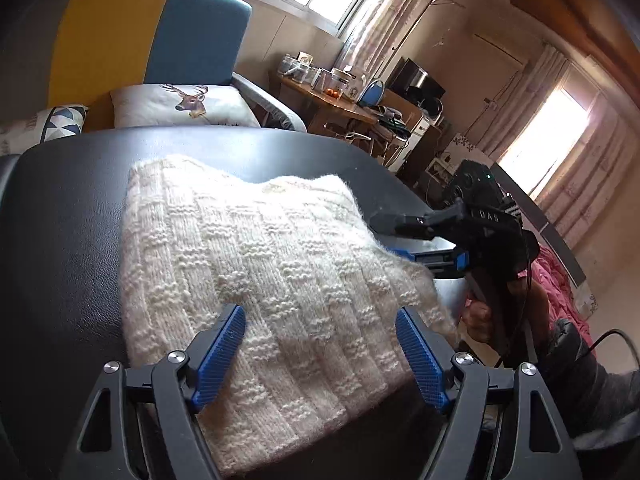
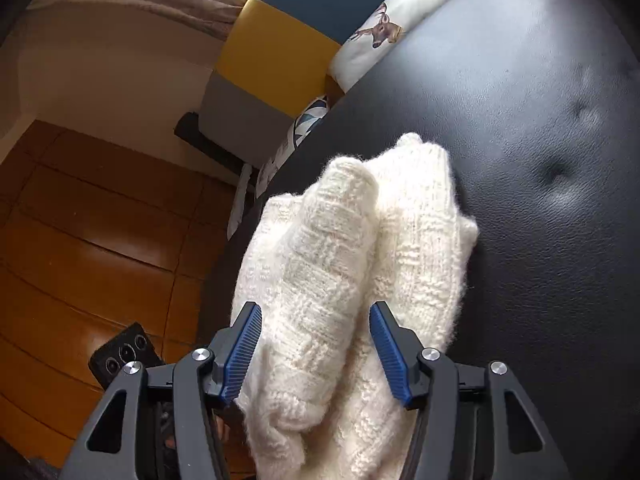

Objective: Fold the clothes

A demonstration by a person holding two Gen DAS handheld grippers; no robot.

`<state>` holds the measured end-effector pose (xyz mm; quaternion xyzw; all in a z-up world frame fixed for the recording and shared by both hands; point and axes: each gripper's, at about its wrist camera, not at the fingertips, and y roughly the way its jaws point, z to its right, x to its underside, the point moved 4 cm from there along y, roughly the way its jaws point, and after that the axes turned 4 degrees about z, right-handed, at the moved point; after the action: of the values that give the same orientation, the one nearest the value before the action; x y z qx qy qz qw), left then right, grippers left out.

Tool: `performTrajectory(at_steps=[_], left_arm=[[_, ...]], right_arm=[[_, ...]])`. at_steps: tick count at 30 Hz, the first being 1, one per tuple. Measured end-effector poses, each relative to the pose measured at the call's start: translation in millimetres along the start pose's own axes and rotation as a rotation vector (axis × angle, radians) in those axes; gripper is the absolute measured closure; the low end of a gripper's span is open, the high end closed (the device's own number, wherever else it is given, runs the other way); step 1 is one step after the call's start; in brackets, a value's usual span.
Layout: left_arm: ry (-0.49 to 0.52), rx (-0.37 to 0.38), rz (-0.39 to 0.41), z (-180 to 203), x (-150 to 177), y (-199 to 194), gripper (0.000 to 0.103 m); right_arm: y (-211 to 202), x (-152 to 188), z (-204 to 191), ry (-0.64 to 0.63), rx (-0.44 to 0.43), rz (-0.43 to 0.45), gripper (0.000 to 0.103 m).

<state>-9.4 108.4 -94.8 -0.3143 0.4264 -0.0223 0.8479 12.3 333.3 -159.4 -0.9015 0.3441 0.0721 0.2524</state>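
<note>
Sweater [image 1: 272,272], cream knit, lies folded on the black leather surface [image 1: 68,240], its near edge hanging over the side. My left gripper [image 1: 320,356] has jaws spread wide above it, gripping nothing. My right gripper [image 2: 316,354] has jaws apart around a thick fold, pads not pinching. Risk: the bulky layers slip out, or the overhang drags it toward the wood floor [image 2: 80,220]. No containers in view.
</note>
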Motion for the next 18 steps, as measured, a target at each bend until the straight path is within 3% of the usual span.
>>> performTrajectory(at_steps=[2,4,8,10,11,12,14,18], left_arm=[[0.025,0.003,0.010,2,5,1,0.020],[0.027,0.010,0.015,3,9,0,0.020],[0.053,0.014,0.023,4,15,-4,0.020],[0.025,0.034,0.033,1,15,-6,0.020],[0.008,0.044,0.038,0,15,-7,0.020],[-0.010,0.050,0.041,-2,14,-8,0.020],[-0.055,0.060,0.050,-4,10,-13,0.020],[-0.101,0.099,0.094,-2,-2,-34,0.020]], right_arm=[[15,0,-5,0.008,-0.059,-0.001,0.042],[36,5,-5,-0.015,-0.018,-0.036,0.039],[51,18,-24,-0.249,0.116,-0.083,0.039],[53,21,-28,-0.291,0.172,-0.097,0.041],[53,20,-29,-0.299,0.206,-0.094,0.049],[54,20,-30,-0.308,0.241,-0.090,0.064],[56,23,-54,-0.451,0.329,-0.074,0.079],[38,30,-110,-0.715,0.420,0.017,0.082]])
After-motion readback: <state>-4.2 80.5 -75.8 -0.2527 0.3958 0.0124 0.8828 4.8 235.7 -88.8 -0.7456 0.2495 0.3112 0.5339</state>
